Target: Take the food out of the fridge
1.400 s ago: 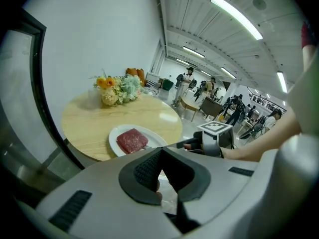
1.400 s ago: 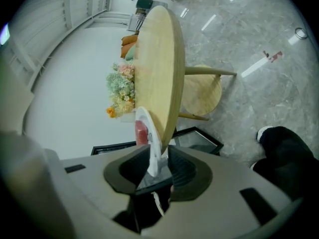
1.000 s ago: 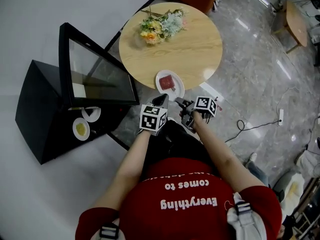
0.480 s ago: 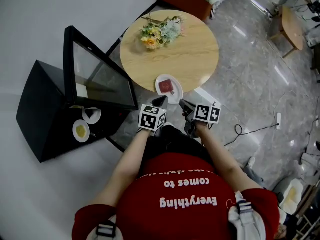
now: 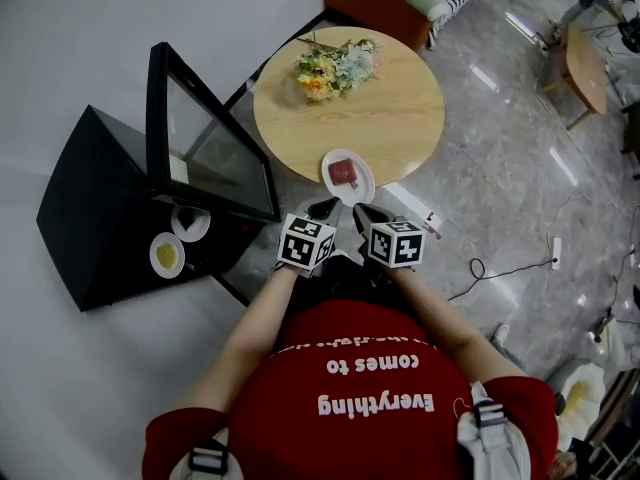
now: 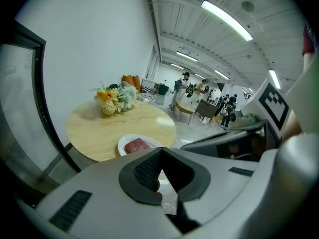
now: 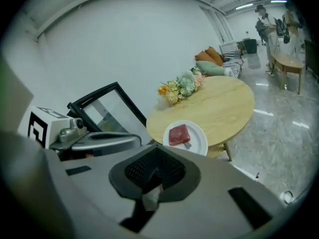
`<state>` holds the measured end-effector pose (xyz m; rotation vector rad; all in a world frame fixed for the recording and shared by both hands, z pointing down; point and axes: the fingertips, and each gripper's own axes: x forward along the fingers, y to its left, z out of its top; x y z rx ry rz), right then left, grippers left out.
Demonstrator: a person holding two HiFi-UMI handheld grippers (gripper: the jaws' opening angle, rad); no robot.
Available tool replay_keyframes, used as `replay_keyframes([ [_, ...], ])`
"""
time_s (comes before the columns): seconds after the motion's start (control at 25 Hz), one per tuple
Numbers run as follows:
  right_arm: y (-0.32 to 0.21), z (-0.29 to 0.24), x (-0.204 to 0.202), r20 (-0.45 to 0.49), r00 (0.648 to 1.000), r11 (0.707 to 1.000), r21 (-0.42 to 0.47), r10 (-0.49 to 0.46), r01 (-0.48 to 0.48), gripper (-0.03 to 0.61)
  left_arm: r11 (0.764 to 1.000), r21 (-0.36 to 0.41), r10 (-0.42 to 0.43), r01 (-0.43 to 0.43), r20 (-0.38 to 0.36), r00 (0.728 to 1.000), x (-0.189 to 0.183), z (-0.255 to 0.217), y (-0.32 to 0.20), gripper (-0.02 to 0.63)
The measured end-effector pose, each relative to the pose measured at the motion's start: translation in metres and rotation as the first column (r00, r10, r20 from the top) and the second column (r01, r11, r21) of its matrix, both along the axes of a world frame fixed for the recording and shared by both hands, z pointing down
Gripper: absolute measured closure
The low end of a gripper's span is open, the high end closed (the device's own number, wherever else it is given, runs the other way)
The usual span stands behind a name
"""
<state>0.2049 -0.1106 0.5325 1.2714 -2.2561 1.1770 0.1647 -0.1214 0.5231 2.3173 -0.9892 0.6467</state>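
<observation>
**A:** Black fridge on our left, its glass door swung out toward the round table. Where is the food?

**B:** A plate of yellow food and a second dish sit inside, left of both tools. A plate of red meat lies on the table's near edge, just ahead of us.

**A:** Jaws?

**B:** The left gripper and the right gripper each have their pads pressed together on nothing. The left is nearer. We judge that it must swing left past the door's near corner, which stands close beside it.
</observation>
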Motion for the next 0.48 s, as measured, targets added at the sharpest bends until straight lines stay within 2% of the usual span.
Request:
replay_keyframes([
  [0.24,0.015,-0.013,-0.033,-0.021,0.999,0.998,0.049,-0.035,0.036,0.568,0.999,-0.018,-0.052,0.052,-0.035,0.998,-0.045,-0.01,0.036,0.614],
  [0.36,0.021,-0.012,-0.069,-0.008,0.995,0.994,0.05,-0.102,0.102,0.568,0.991,-0.031,-0.131,0.13,-0.022,0.991,-0.095,-0.01,0.053,0.615],
  [0.48,0.032,-0.007,-0.109,-0.003,0.982,0.982,0.033,-0.188,0.188,0.568,0.97,-0.033,-0.242,0.241,-0.01,0.97,-0.151,-0.014,0.071,0.615],
])
